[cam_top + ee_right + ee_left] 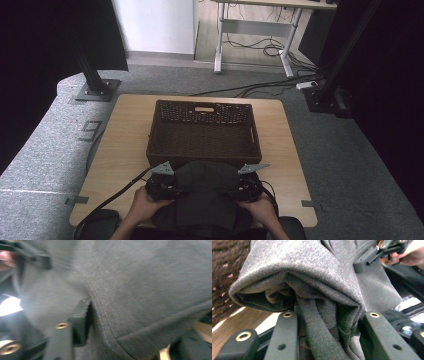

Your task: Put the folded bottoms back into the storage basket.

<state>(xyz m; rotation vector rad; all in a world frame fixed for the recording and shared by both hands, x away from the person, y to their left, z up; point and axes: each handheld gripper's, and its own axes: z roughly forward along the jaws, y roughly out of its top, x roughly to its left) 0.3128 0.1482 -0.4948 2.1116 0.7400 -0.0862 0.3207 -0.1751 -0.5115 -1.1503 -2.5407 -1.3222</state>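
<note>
At the table's [125, 135] near edge, we held a dark grey garment [205, 192] just before the wicker basket [202, 131] — left gripper [162, 186] clamped on bunched folds; right gripper [248, 189] against the cloth, its grip unclear.

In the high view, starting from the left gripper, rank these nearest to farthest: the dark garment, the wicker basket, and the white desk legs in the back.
1. Dark garment, touching the left gripper.
2. Wicker basket, just beyond on the table.
3. White desk legs, far behind on the floor.
</note>
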